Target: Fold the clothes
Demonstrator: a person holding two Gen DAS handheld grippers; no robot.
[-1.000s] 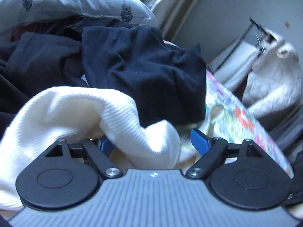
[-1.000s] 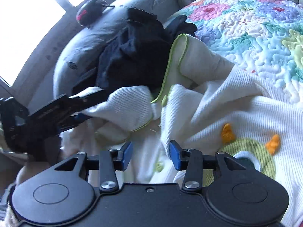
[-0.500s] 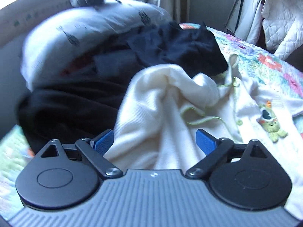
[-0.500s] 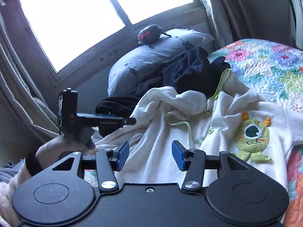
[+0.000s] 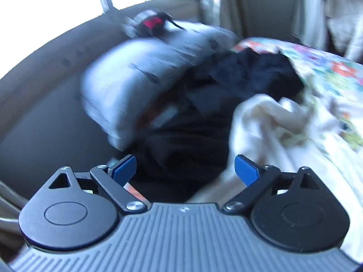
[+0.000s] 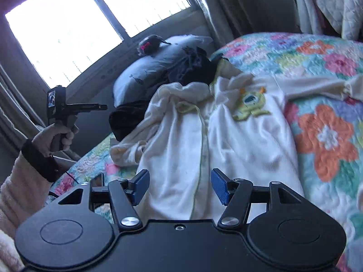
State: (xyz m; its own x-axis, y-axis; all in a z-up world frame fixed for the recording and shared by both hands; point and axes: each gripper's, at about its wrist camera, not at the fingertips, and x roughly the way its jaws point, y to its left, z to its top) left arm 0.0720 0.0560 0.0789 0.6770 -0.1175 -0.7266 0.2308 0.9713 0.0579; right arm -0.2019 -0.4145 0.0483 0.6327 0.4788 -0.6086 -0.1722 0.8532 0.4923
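Observation:
A white baby garment [image 6: 226,131] with a green monster patch [image 6: 250,104] lies spread on the flowered quilt [image 6: 324,136]. It also shows blurred in the left wrist view [image 5: 283,136]. My right gripper [image 6: 180,187] is open and empty, just above the garment's near end. My left gripper [image 5: 185,170] is open and empty, raised above a pile of dark clothes [image 5: 204,136]. In the right wrist view it [image 6: 103,107] is held up left of the bed, apart from the garment.
A grey pillow [image 6: 154,68] with a small dark plush toy [image 6: 148,44] on it lies at the head of the bed under the window. Dark clothes [image 6: 192,70] are heaped against it. White quilted clothing [image 6: 340,4] hangs at the far right.
Both grippers have pulled back and up from the garment. The left gripper let the white fabric go and swung left. The garment now lies flatter on the quilt.

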